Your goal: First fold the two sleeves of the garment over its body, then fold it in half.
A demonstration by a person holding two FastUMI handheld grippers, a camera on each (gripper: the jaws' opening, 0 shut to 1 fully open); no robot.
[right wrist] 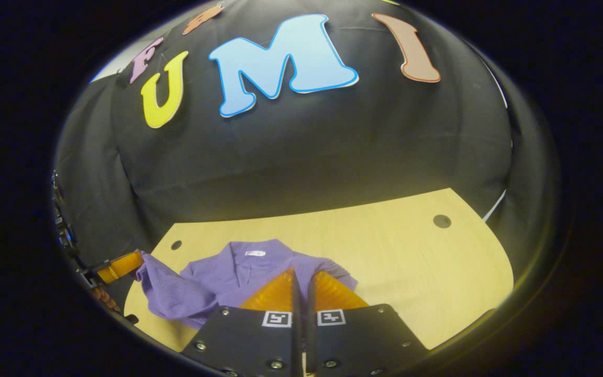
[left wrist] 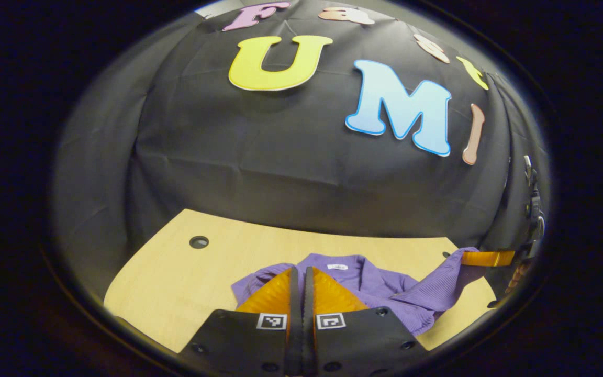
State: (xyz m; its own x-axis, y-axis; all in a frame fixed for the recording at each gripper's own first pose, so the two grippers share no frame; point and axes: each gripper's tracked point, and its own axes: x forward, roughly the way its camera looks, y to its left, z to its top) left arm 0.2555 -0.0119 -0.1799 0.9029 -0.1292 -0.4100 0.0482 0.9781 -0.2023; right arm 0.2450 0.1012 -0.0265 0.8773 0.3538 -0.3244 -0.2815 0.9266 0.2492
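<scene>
A purple collared garment (left wrist: 369,283) lies on the pale wooden table (left wrist: 176,283), collar toward the wall. My left gripper (left wrist: 301,269) is shut at the garment's left shoulder, with fabric bunched around its tips. The right gripper view shows the left gripper (right wrist: 118,266) at the left edge, with a sleeve (right wrist: 165,288) lifted up to it. My right gripper (right wrist: 301,273) is shut over the garment (right wrist: 238,272) near its other shoulder. In the left gripper view the right gripper (left wrist: 487,257) holds the other sleeve (left wrist: 443,288) raised off the table.
The table (right wrist: 411,262) has round cable holes (left wrist: 199,242) (right wrist: 442,221) near its back corners. Bare tabletop stretches on either side of the garment. The black cloth wall stands right behind the table's far edge.
</scene>
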